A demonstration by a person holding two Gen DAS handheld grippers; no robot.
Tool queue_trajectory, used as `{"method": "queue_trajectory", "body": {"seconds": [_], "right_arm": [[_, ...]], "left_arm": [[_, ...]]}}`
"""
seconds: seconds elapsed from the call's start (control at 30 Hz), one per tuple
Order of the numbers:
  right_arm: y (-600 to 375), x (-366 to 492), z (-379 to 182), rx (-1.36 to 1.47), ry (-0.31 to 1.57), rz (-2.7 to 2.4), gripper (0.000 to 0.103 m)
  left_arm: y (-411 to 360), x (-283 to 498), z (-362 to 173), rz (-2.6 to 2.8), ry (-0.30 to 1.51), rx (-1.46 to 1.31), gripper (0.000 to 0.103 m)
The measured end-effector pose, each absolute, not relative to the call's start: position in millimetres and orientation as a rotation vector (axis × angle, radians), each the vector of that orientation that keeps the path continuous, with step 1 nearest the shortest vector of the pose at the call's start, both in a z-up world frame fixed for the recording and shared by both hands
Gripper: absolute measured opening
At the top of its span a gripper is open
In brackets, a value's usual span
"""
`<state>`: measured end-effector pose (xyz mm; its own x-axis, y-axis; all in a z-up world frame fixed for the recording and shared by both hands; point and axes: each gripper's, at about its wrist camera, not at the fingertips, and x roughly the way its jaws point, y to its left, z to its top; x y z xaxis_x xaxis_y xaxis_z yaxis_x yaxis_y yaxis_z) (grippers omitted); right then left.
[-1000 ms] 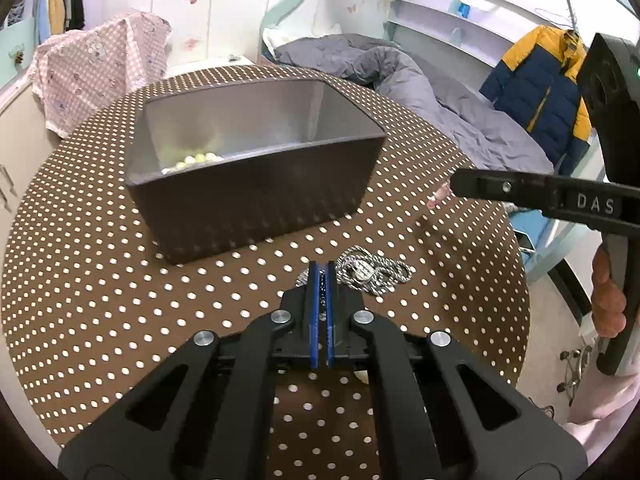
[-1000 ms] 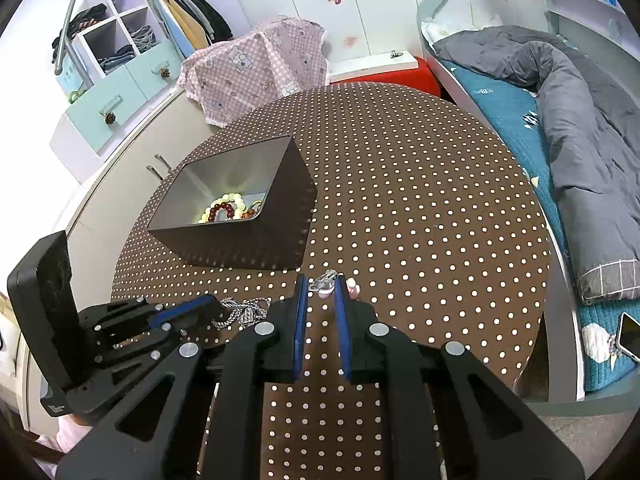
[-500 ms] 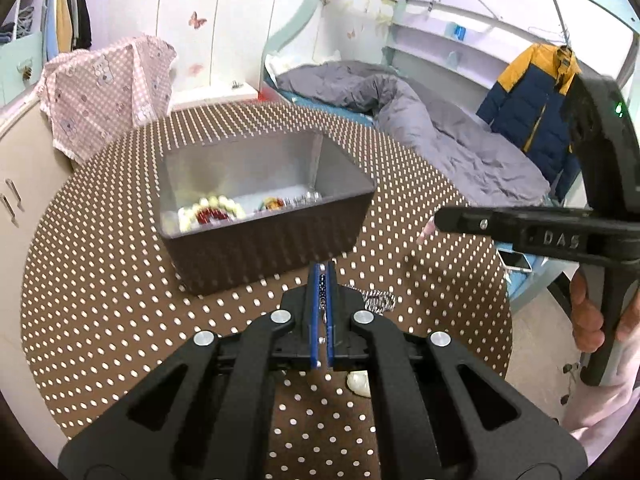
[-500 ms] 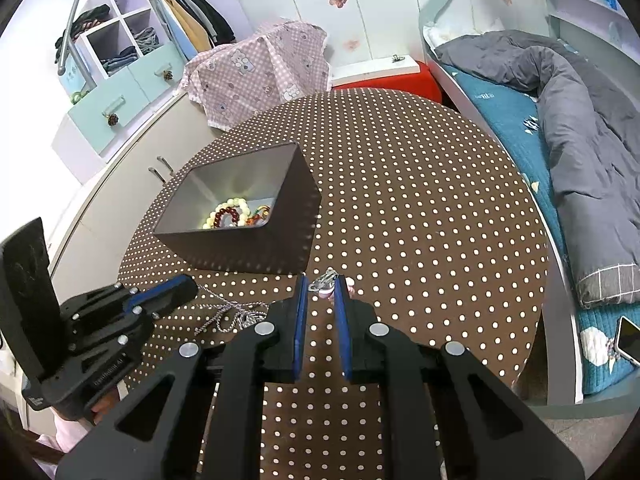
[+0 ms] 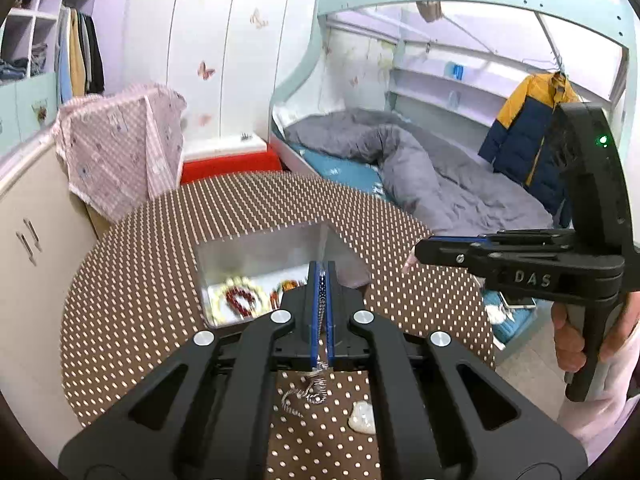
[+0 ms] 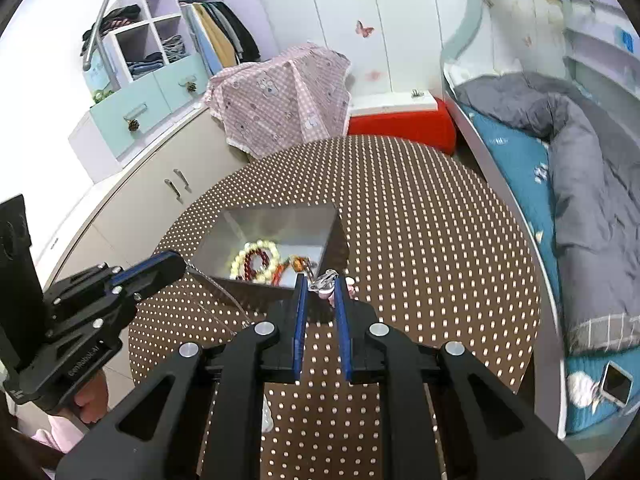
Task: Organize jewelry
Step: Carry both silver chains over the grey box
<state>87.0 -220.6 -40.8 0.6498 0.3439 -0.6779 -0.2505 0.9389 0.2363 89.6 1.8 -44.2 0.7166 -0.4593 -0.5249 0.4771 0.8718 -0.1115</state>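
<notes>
Where the left wrist view looks down along its fingers, the left gripper (image 5: pixel 320 304) is seen with its jaws pressed together on a silver chain necklace (image 5: pixel 311 390), which hangs from between the blue pads, its lower loops bunched just above or on the polka-dot surface (image 5: pixel 132 280); contact cannot be told. A small white pendant-like piece (image 5: pixel 362 417) lies on the surface just beside the chain's end. Beyond the fingers a dark box with a metallic lining (image 5: pixel 256 254) is seen, and beaded bracelets (image 5: pixel 238 300) lie inside it. The right gripper (image 5: pixel 424 248) is held to the right, above the surface.

In the right wrist view, the right gripper (image 6: pixel 321 304) is shown with its jaws at a narrow gap, holding a small silver and pink clip (image 6: pixel 326 282) at the tips. The box (image 6: pixel 240 224) sits just ahead, with cream and red bracelets (image 6: pixel 258 260) in it. The left gripper (image 6: pixel 176 266) is seen at the left, a thin chain (image 6: pixel 212 284) trailing down from its tip.
</notes>
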Motion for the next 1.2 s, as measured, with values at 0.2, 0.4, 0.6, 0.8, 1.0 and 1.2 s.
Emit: {"method": "queue_trajectory", "body": {"seconds": [0.2,0.4,0.6,0.8,1.0,1.2], "right_arm": [[-210,95,-22,0.074,0.756,0.371,0.012],[-199,104,-5,0.052,0.723,0.403,0.012],[-189,109,6,0.026,0.704,0.42,0.012],[-182,111,23,-0.003,0.665,0.425,0.012],[-180,111,41,-0.021,0.614,0.428,0.012],[-176,115,38,-0.029,0.617,0.433,0.012]], "left_arm": [[8,92,-24,-0.493,0.522,0.02,0.003],[13,96,-5,-0.468,0.49,0.01,0.003],[12,101,19,-0.455,0.447,0.021,0.003],[13,109,48,-0.425,0.403,0.018,0.003],[12,114,71,-0.406,0.358,0.009,0.003],[8,124,65,-0.4,0.376,0.0,0.003]]}}
